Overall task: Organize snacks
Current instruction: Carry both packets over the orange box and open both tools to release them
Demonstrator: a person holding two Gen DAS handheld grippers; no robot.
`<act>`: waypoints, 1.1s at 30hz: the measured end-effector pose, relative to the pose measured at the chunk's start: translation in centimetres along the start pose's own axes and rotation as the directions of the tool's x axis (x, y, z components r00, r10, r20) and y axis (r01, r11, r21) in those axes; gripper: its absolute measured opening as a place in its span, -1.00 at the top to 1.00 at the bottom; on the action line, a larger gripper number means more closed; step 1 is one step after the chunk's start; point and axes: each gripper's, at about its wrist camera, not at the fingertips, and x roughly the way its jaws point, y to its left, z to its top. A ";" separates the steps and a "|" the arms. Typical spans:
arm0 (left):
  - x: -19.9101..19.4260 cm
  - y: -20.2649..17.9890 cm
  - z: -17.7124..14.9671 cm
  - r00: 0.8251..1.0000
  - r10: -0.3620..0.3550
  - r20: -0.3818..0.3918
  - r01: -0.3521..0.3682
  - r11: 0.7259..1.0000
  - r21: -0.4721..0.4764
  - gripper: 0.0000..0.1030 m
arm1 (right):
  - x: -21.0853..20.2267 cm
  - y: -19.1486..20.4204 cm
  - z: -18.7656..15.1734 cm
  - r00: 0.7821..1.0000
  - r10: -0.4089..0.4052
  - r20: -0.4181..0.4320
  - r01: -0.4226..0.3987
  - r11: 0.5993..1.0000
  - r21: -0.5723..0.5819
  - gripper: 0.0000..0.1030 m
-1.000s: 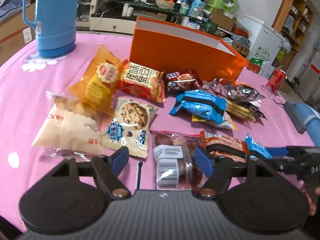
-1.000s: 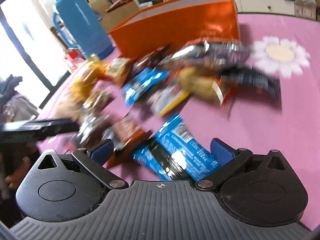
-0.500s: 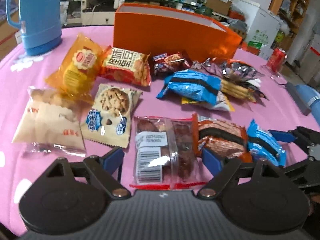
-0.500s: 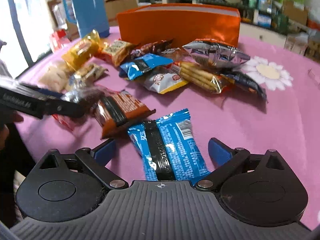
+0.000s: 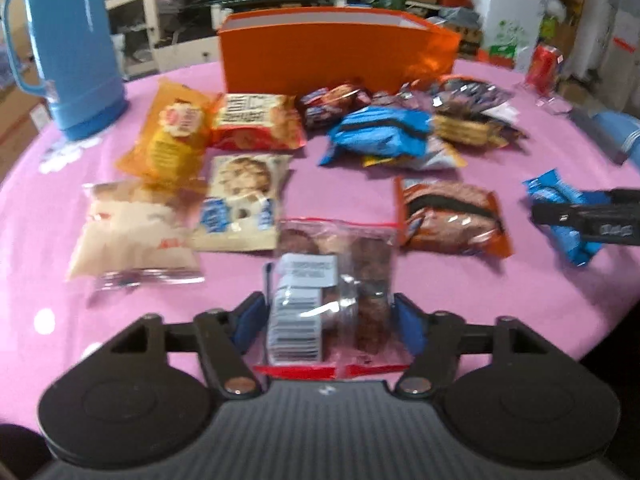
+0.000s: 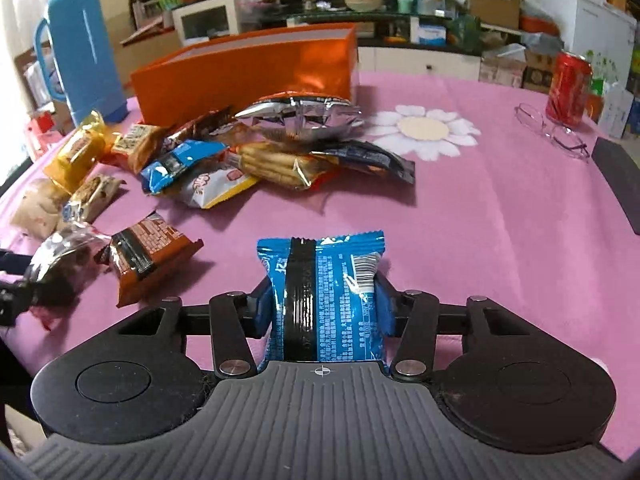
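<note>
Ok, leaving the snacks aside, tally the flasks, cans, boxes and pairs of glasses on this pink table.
Blue flask: 1
Red can: 1
Orange box: 1
Glasses: 1
Total: 4

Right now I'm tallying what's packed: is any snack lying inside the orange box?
Cannot tell: the orange box shows only its outer walls and rim, and its inside is hidden in both views.

Motion-blurred snack labels in the left view — blue thermos [image 5: 66, 46] top cropped by the frame edge.
</note>
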 end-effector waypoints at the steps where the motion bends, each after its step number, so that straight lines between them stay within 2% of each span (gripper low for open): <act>1: 0.0 -0.1 0.0 1.000 0.013 -0.002 -0.013 1.000 -0.001 -0.51 | 0.0 0.1 0.0 1.000 0.011 -0.002 -0.011 1.000 -0.004 0.08; 2: 0.0 0.0 -0.1 1.000 0.011 -0.001 -0.011 1.000 -0.002 -0.51 | 0.2 0.1 0.0 1.000 0.026 -0.006 -0.026 1.000 -0.001 -0.09; 3: 0.0 -0.1 -0.1 1.000 0.006 -0.002 -0.006 1.000 -0.003 -0.53 | 0.2 0.0 0.1 0.999 0.032 -0.008 -0.032 0.999 0.004 -0.10; 7: 0.2 -0.4 0.0 1.000 0.013 0.006 -0.013 1.000 -0.003 -0.54 | 0.3 -0.1 0.0 1.000 0.023 -0.008 -0.023 1.000 0.021 -0.10; 16: 0.2 -0.5 -0.1 1.000 0.020 0.024 -0.019 1.000 -0.014 -0.54 | 0.2 0.7 -0.4 0.999 -0.035 -0.014 0.035 0.999 -0.027 -0.07; 17: 0.2 -0.5 -0.2 0.999 0.020 0.026 -0.019 1.000 -0.015 -0.50 | 0.1 0.7 -0.4 0.999 -0.039 -0.013 0.039 0.999 -0.027 -0.03; 18: 0.1 -0.4 -0.2 0.999 0.011 0.032 -0.011 1.000 -0.020 -0.19 | 0.1 0.8 -0.5 0.999 -0.048 -0.012 0.048 0.998 -0.032 0.10; 19: -0.1 -0.3 -0.3 0.999 -0.004 0.040 0.005 1.000 -0.028 -0.10 | 0.0 1.0 -0.6 0.998 -0.063 -0.008 0.062 0.997 -0.041 0.26; 20: -0.3 -0.2 -0.2 0.999 -0.008 0.031 0.009 1.000 -0.029 -0.10 | -0.2 1.0 -0.6 0.998 -0.056 -0.001 0.056 0.998 -0.042 0.42; 23: -0.9 0.1 -0.3 1.000 -0.013 0.024 0.014 0.999 -0.046 -0.09 | -0.8 1.0 -1.0 0.999 -0.037 -0.005 0.037 0.999 -0.019 0.41; 28: -2.8 1.0 0.5 0.997 -0.049 0.064 0.055 0.994 -0.094 -0.09 | -3.1 1.2 -1.4 0.998 0.063 0.026 -0.065 0.995 0.081 0.41; 33: -4.0 2.5 4.2 0.984 -0.105 0.142 0.125 0.983 -0.137 -0.09 | -5.2 1.7 1.8 0.984 0.137 0.117 -0.148 0.985 0.088 0.41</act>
